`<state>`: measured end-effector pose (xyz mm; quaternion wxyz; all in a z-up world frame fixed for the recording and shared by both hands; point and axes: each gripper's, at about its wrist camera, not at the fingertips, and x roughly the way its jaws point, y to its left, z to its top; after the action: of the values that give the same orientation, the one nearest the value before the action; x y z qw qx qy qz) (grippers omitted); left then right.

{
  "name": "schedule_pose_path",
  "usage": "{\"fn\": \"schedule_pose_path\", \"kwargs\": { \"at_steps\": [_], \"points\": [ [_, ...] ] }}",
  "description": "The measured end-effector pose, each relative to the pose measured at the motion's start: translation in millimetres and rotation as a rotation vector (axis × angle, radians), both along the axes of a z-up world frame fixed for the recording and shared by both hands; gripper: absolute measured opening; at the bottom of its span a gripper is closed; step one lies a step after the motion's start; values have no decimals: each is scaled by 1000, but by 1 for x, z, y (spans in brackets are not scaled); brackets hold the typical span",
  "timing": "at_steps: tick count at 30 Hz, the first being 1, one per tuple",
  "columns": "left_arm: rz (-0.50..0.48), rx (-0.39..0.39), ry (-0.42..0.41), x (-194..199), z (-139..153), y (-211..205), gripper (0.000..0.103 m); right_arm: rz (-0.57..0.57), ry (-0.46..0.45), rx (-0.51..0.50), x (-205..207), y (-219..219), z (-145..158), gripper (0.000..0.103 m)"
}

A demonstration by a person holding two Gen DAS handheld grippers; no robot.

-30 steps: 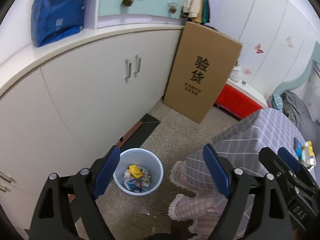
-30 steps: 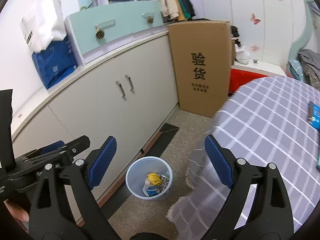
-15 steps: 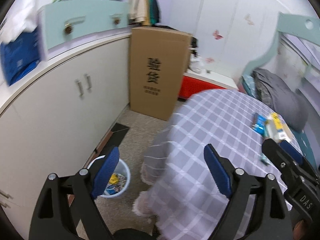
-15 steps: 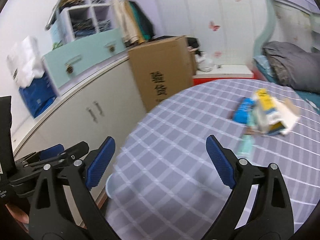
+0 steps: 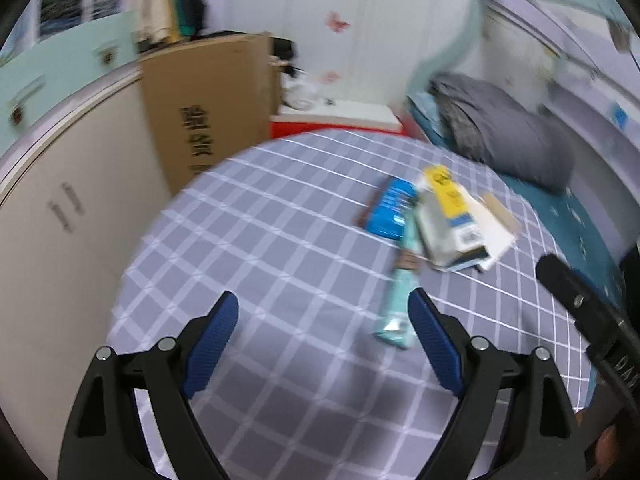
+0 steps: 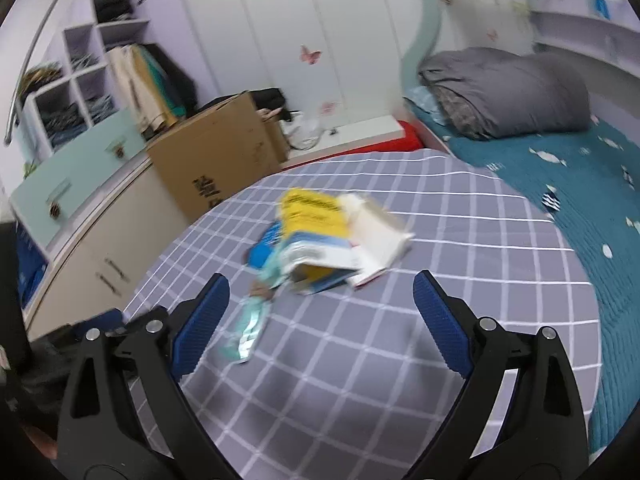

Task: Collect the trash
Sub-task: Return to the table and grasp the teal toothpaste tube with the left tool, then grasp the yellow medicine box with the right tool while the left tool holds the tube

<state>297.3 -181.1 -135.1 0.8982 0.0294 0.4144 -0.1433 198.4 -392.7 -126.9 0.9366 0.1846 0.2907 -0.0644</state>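
Trash lies in a pile on the round table with the purple checked cloth (image 5: 280, 264): a yellow and white carton (image 5: 452, 216), a blue packet (image 5: 394, 208), a long teal wrapper (image 5: 400, 300) and a white flat box (image 5: 496, 232). The same pile shows in the right wrist view: carton (image 6: 316, 232), blue packet (image 6: 264, 248), teal wrapper (image 6: 250, 320), white box (image 6: 380, 232). My left gripper (image 5: 324, 340) is open and empty above the cloth, just left of the teal wrapper. My right gripper (image 6: 320, 320) is open and empty, just short of the pile.
A tall cardboard box (image 5: 212, 112) leans on white cabinets (image 5: 60, 208) to the left. A bed with a teal cover (image 6: 580, 184) and a grey duvet (image 6: 508, 92) borders the table on the right. The right gripper's arm (image 5: 592, 312) shows at the left view's right edge.
Both views swung from the blue waste bin on the floor up and right to the tabletop. The trash pile is now close in front of both grippers. Both stayed open.
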Motion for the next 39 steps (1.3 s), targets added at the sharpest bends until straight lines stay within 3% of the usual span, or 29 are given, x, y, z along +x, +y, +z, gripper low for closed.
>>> {"fn": "schedule_pose_path", "kwargs": {
  "at_steps": [8,12,14,15,18,20,25,31,39],
  "points": [
    [-74,125,15,22,-27,-60,80,-23,26,57,6,-34,-17,92],
    [-106,159,34,27,-35,-73,62,-17,38,75,12,-40,-23,92],
    [-123,170,45,30,-39,-77,39,-15,39,81,15,-40,-23,92],
    [-143,162,60,31,-42,-78,19,-13,38,82,17,-40,-22,92],
    [-131,133,53,31,-38,-69,19,-13,30,75,22,-38,-19,92],
    [-115,63,48,31,-30,-53,19,-5,22,77,25,-35,-16,92],
    [-54,-20,-24,27,-5,-17,19,36,30,94,42,-24,-13,92],
    [41,-37,-76,31,13,21,19,87,90,165,77,-15,-21,92],
    [101,-69,-58,42,12,58,19,85,174,191,108,-7,-31,92]
  ]
}}
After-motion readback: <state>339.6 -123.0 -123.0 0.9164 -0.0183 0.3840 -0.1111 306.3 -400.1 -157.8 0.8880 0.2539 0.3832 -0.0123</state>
